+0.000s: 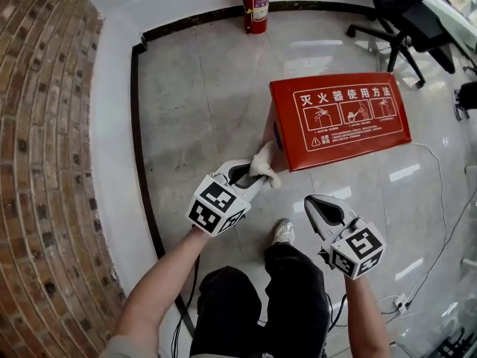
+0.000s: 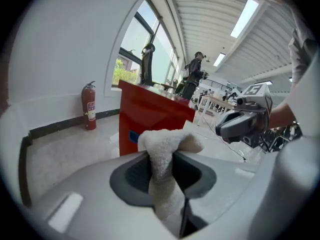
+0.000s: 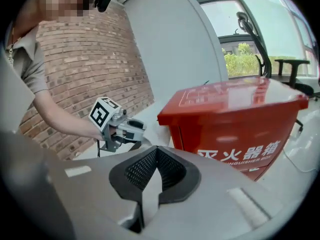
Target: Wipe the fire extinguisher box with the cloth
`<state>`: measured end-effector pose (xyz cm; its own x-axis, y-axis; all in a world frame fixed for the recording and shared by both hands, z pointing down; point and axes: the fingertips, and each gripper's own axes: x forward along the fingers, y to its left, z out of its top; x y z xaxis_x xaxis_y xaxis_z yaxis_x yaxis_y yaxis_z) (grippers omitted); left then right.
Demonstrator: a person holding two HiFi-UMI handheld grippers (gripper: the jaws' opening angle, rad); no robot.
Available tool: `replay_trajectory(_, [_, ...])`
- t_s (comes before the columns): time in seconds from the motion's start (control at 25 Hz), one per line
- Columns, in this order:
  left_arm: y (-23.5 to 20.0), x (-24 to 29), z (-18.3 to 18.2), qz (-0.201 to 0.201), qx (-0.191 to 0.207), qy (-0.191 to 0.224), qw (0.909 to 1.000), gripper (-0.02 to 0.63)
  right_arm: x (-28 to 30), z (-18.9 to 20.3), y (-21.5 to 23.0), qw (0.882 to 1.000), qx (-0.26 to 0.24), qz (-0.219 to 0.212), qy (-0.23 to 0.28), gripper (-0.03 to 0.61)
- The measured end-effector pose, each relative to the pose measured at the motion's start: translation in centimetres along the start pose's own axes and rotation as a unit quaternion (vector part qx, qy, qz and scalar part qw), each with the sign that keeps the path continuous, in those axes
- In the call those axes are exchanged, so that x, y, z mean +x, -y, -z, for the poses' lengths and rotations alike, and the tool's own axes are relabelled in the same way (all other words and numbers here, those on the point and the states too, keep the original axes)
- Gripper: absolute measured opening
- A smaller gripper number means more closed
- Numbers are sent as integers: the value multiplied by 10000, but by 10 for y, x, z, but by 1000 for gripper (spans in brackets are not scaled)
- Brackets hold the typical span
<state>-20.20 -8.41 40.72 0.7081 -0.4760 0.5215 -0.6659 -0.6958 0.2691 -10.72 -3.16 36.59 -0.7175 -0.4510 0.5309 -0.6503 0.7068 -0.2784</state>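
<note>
Left gripper [image 1: 256, 176] and right gripper [image 1: 314, 204] are grey; trousers [image 1: 298, 297] black, shoe [image 1: 283, 232] white

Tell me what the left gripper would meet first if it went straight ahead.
Probably the red box: the left gripper points at its near side, so the cloth in its jaws would touch first. Depth is unclear.
</note>
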Motion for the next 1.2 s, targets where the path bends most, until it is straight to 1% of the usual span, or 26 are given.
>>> replay_trajectory(0.16, [15,-37,-52,-220,-143,-50,9996,101,-34,-62,3,9995,184,145,202,26])
replay_trajectory(0.32, [34,-65,-111,-316,-192,-79,9993,101,-59,-121,7,9989,240,153,377,25])
replay_trajectory(0.48, [53,-79,-170,-353,55,-230,9991,101,-80,-175,15,9981,193,127,569,25])
replay_trajectory(0.6, [64,-84,-211,-420,309,-278,9982,101,-99,-209,25,9974,102,227,678,25])
replay_trajectory(0.68, [73,-88,-238,-389,393,-220,9982,101,-113,-232,30,9964,93,301,783,25])
replay_trajectory(0.84, [98,-105,-284,-374,351,-60,9987,101,-146,-264,28,9949,115,374,932,25])
replay_trajectory(1.04, [117,-122,-327,-391,404,73,9984,101,-168,-307,15,9921,130,304,1210,25])
replay_trajectory(1.2, [126,-137,-358,-337,346,408,9980,101,-181,-342,0,9900,-36,268,1386,25])
